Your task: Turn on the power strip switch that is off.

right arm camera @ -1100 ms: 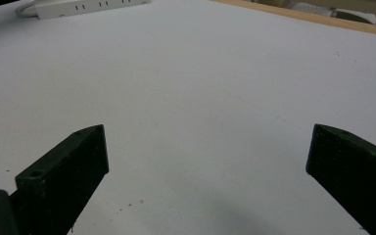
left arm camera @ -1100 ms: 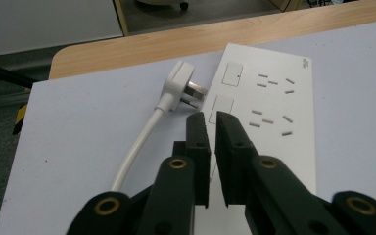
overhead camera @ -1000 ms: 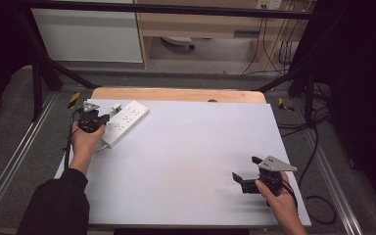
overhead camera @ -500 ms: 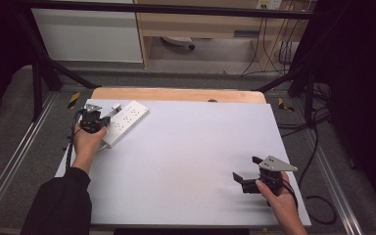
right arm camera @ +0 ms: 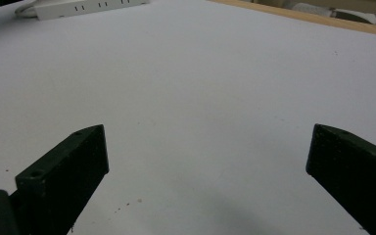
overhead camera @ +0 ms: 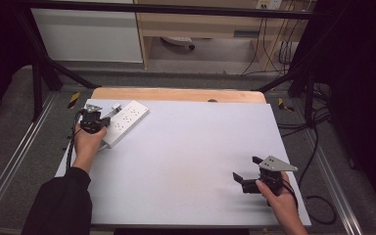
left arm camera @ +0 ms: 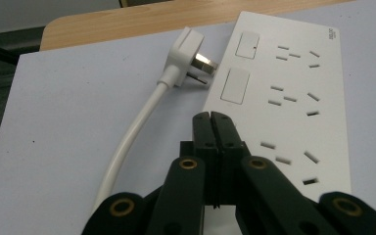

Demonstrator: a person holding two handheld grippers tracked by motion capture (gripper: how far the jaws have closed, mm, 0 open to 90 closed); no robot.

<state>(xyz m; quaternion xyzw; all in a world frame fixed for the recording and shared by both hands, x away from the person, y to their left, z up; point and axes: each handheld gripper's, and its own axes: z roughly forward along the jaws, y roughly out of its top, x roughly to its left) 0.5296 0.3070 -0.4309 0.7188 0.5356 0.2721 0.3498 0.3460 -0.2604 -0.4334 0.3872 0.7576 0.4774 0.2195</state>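
Now, strip: a white power strip point(overhead camera: 125, 122) lies flat at the far left of the worktop, set at a slant, its far end near the wooden edge.
Strip face: in the left gripper view the strip point(left arm camera: 284, 93) shows two blank rectangular buttons at one end, then rows of slotted sockets, with a small grey mark in a corner.
Plug: a white angled plug point(left arm camera: 188, 56) with metal pins lies on the sheet just beside the strip's button end; its pins point at the strip's side.
Cord: a thick white cord point(left arm camera: 127, 142) curves from the plug toward the camera, along the left of the strip.
Left gripper: the left gripper point(overhead camera: 98, 116) sits over the near left part of the strip; its jaws are pressed together with nothing between them, the tips point(left arm camera: 210, 120) at the strip's long edge.
Right gripper: the right gripper point(overhead camera: 244, 180) hovers low over the near right of the worktop, well apart from the strip; its jaws stand wide and empty.
Worktop: a pale, matte sheet point(overhead camera: 196, 161) covers a wooden board, which shows as a strip along the far edge; a few dark specks dot the sheet.
Room: dark metal frame legs, grey floor, a white cabinet point(overhead camera: 88, 34) and cables point(overhead camera: 284, 54) behind the worktop.
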